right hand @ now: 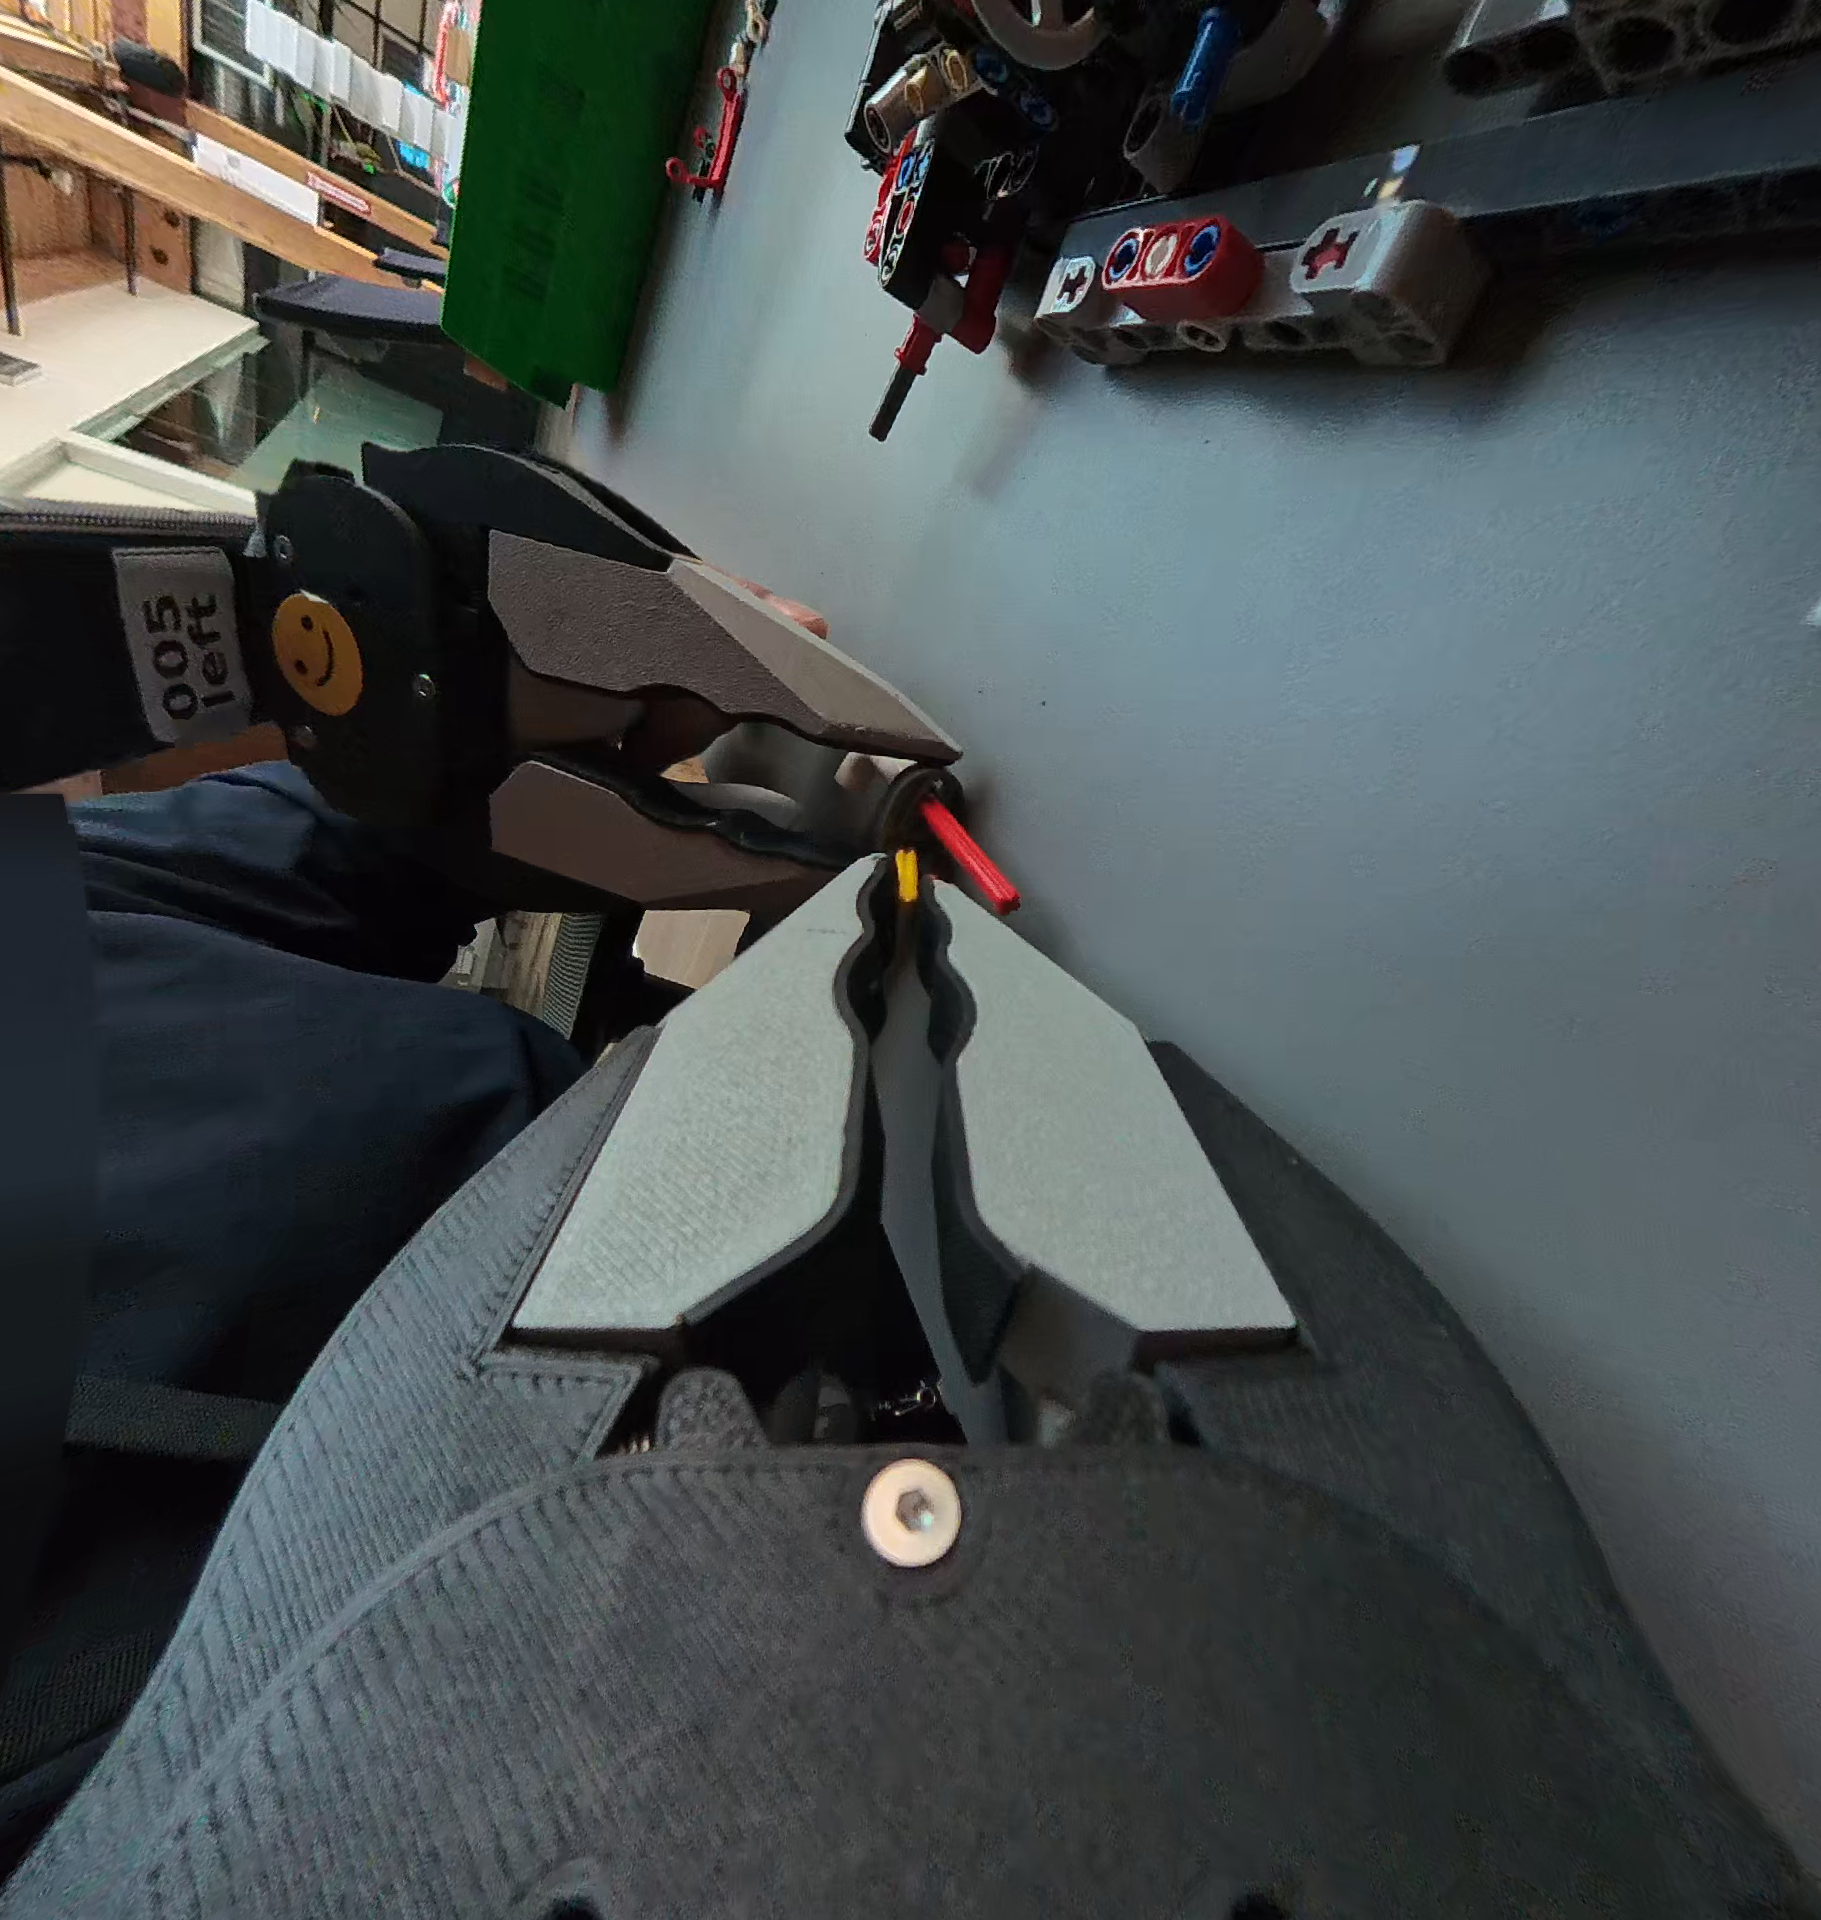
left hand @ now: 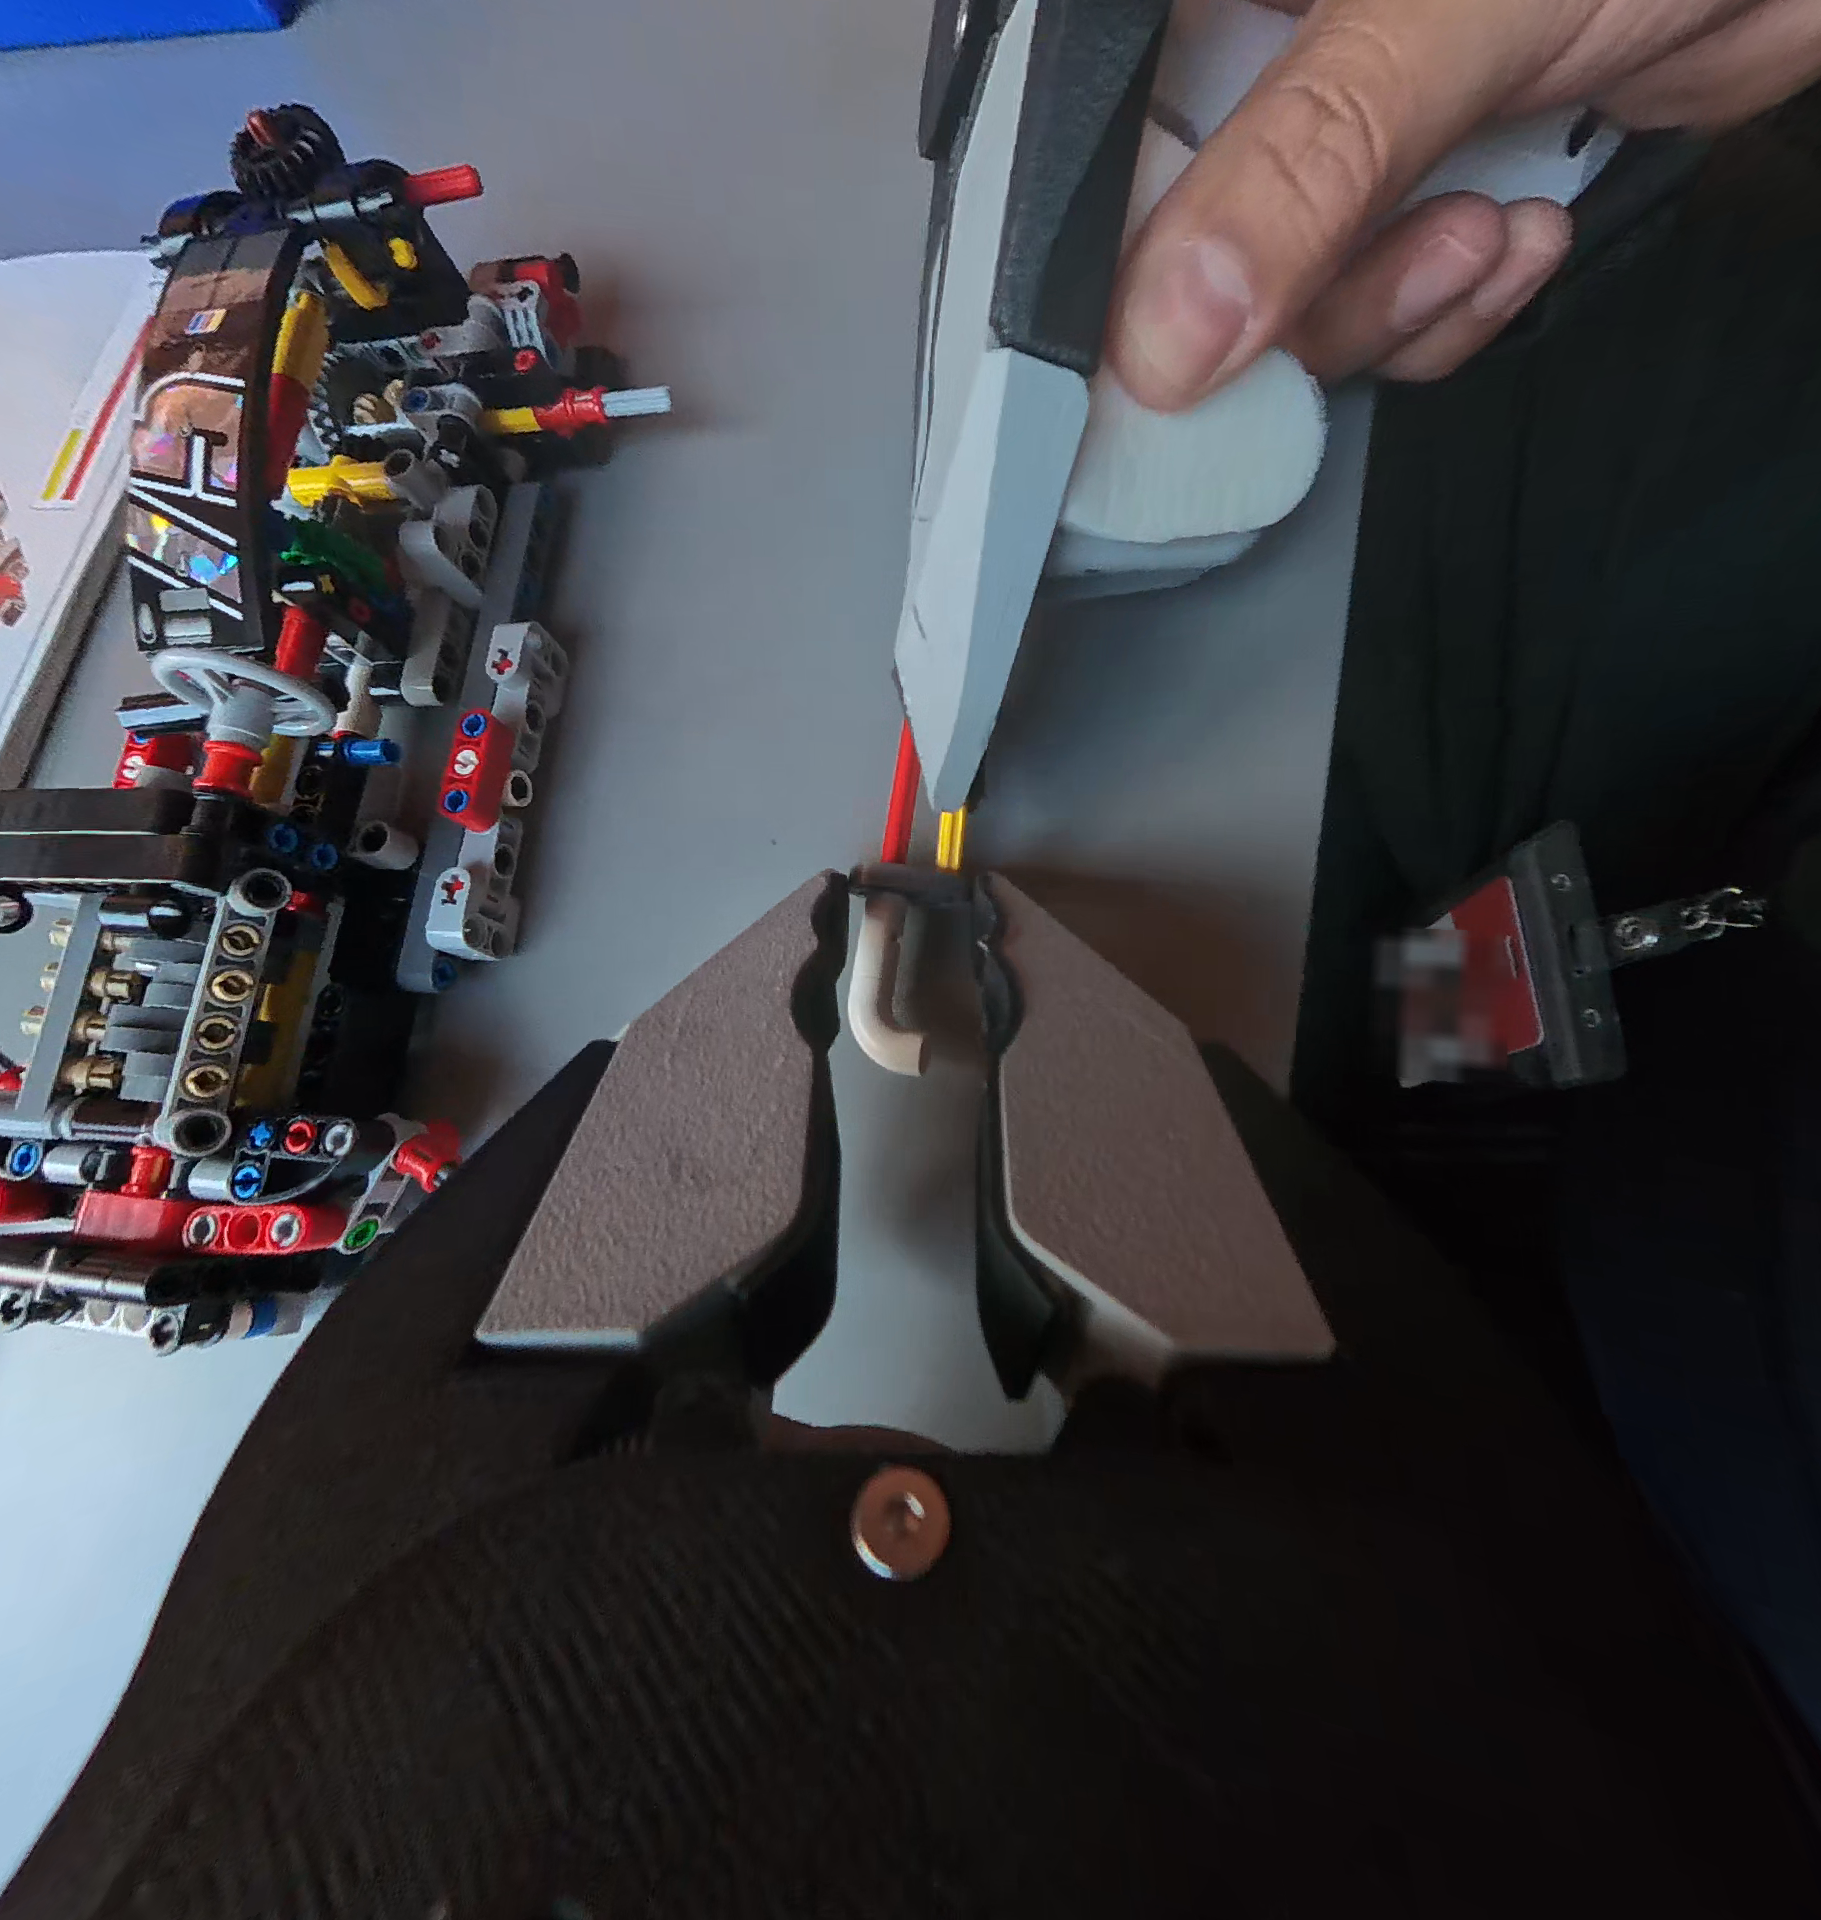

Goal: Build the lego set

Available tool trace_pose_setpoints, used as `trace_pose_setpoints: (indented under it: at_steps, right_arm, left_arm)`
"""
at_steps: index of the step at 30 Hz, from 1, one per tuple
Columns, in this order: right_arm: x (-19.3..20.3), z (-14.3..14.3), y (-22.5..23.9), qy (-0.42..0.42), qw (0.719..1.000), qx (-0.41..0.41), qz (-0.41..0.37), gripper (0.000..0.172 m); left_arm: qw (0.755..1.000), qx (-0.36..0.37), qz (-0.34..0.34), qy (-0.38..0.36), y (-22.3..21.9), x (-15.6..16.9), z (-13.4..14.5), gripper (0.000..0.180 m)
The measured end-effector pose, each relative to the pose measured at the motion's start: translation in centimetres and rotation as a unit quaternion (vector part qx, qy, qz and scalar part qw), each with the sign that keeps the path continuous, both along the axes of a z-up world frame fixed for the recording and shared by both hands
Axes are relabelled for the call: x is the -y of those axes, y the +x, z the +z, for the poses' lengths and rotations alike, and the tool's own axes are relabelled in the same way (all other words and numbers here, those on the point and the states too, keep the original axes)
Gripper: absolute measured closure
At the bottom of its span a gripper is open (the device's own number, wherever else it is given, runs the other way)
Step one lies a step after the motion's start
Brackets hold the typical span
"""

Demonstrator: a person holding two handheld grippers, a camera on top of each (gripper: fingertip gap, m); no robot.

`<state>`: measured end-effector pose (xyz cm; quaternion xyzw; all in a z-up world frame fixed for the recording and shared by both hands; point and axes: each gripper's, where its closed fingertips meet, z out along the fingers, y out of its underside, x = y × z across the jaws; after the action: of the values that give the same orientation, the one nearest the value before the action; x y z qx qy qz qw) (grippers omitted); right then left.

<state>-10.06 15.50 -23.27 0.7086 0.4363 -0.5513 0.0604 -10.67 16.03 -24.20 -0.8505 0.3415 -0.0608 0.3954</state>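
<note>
Nearest in the left wrist view, the left gripper (left hand: 911,883) is seen closed part-way on a small dark connector piece (left hand: 911,881) at its very tips, with a pale curved piece (left hand: 880,997) hanging back between the fingers. Both pads appear to press on the dark piece, though the contact on the right side is blurred. A red axle (left hand: 898,790) is seated in the connector and juts away from it.

Just beyond, the right gripper (right hand: 906,883) is held shut on a short yellow axle (right hand: 906,873), pinched only at the fingertips, its free end pointed at the connector and touching or nearly touching it. A hand (left hand: 1405,187) is seen on the trigger of that gripper.

Several slips can be judged likely. Since the yellow axle is gripped by so little of its length, it could pivot or be squeezed out sideways if it is pushed off-line against the hole. The connector, held at the extreme tips, could twist or pop free under that push and drop to the grey table (left hand: 729,623). The red axle, standing close beside the yellow one, could be knocked by the right fingers.

Farther left, the brick-built car chassis (left hand: 262,675) lies well apart, with a printed booklet (left hand: 12,499) at the far left edge.
</note>
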Motion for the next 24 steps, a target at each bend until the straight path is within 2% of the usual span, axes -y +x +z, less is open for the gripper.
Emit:
trace_pose_setpoints:
  at_steps: [6,16,21,24]
  right_arm:
    - [0.1,0.1,0.0,-0.012,1.0,-0.001,-0.024,0.171]
    - [1.3,0.4,0.0,-0.011,0.998,-0.014,-0.053,0.171]
    - [3.3,1.3,0.8,-0.006,0.994,-0.062,-0.086,0.171]
    - [4.4,1.5,1.7,-0.022,0.989,-0.092,-0.112,0.171]
  left_arm:
    - [0.998,-0.043,0.0,0.039,0.0,0.0,0.1,0.159]
    - [0.995,-0.068,-0.008,0.07,-0.2,0.9,0.5,0.159]
    - [0.997,-0.022,-0.021,0.07,0.6,2.9,1.3,0.159]
    - [0.996,-0.002,-0.061,0.068,1.6,4.0,1.6,0.159]
